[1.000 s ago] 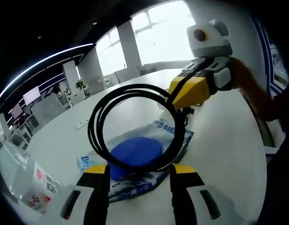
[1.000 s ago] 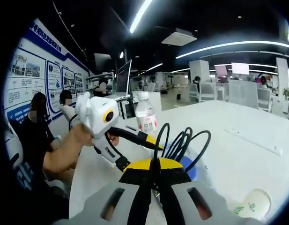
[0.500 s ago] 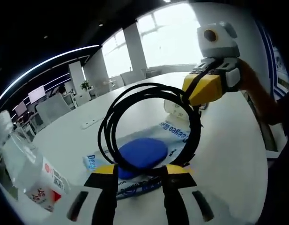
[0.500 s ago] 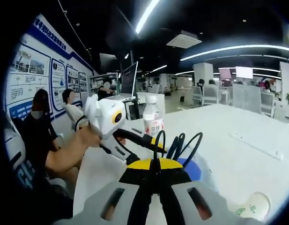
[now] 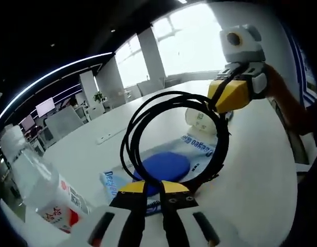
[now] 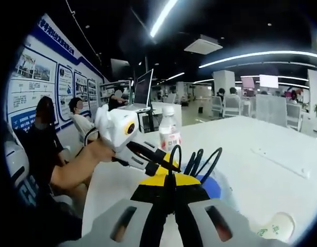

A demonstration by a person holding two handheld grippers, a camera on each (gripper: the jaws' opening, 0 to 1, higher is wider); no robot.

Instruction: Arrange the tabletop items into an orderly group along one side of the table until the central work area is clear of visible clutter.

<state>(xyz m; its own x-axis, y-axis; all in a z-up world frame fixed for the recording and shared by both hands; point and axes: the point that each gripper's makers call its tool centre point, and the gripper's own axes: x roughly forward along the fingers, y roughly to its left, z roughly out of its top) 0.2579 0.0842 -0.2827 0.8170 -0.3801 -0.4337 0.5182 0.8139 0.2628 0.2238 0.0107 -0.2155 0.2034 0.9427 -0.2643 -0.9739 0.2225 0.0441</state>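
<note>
A black cable coil (image 5: 173, 98) hangs over the white table (image 5: 250, 170), held by both grippers. In the left gripper view my left gripper (image 5: 154, 186) is shut on the coil's bottom. My right gripper (image 5: 227, 100) comes in from the upper right, shut on the coil's top edge. Under the coil a blue disc (image 5: 166, 164) lies on a printed plastic bag (image 5: 202, 141). In the right gripper view my right gripper (image 6: 171, 177) pinches the cable loops (image 6: 199, 157), and my left gripper (image 6: 161, 157) reaches in from the left, held by a hand.
A water bottle (image 5: 42, 188) stands close at the left, and shows as the bottle (image 6: 170, 134) beyond the coil. A white cup-like item (image 5: 199, 118) lies past the bag. A white strip (image 6: 281, 154), a laptop (image 6: 143, 87) and seated people (image 6: 42, 128) are around.
My left gripper's jaws have drawn together on the coil's bottom. The left gripper view has shifted, bringing the water bottle further into view. The right gripper keeps its hold.
</note>
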